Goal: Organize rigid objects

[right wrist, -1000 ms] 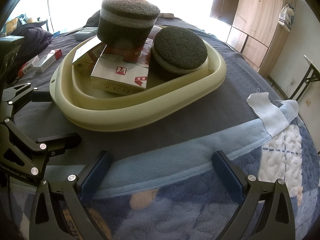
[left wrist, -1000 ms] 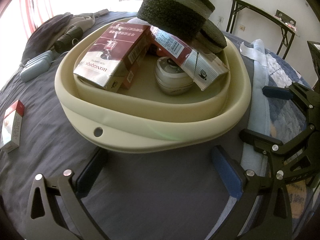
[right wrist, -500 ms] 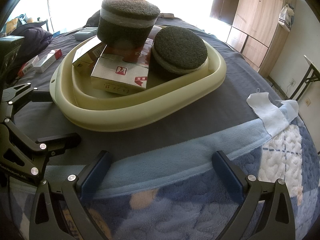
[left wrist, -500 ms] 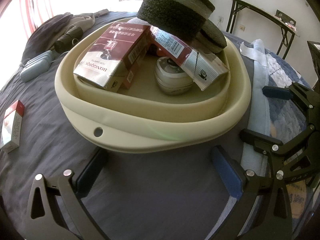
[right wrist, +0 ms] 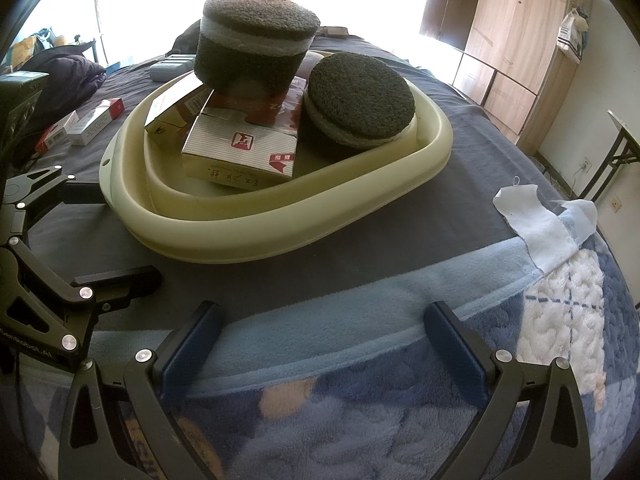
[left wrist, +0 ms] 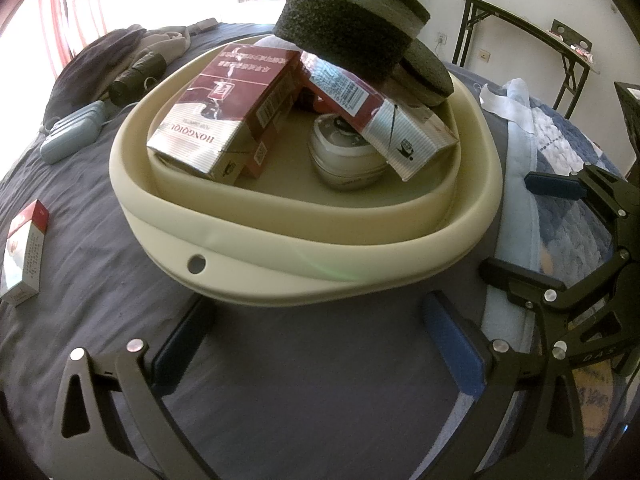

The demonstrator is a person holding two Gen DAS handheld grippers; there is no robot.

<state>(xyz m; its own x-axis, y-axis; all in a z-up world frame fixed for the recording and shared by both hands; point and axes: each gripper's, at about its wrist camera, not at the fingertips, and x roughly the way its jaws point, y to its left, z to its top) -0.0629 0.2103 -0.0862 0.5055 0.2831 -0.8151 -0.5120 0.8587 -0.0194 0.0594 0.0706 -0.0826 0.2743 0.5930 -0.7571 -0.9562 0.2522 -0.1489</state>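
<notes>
A cream basin [left wrist: 304, 256] [right wrist: 280, 224] sits on the bed and holds several red-and-silver cigarette cartons [left wrist: 224, 108] [right wrist: 240, 152], a small round white jar [left wrist: 344, 160] and two round dark foam pads [left wrist: 352, 32] [right wrist: 356, 100]; one pad [right wrist: 252, 48] rests on top of the cartons. My left gripper [left wrist: 316, 336] is open and empty just in front of the basin. My right gripper [right wrist: 320, 336] is open and empty over the blue blanket, short of the basin. Each gripper shows at the edge of the other's view.
Loose cigarette packs lie on the dark sheet left of the basin [left wrist: 24, 256] [right wrist: 92, 120]. A grey-blue case [left wrist: 72, 136], a black roll [left wrist: 136, 76] and dark clothes [left wrist: 100, 60] lie beyond. A white cloth [right wrist: 532, 216] lies on the patterned blanket. A folding table [left wrist: 532, 32] and a wardrobe [right wrist: 508, 40] stand by the walls.
</notes>
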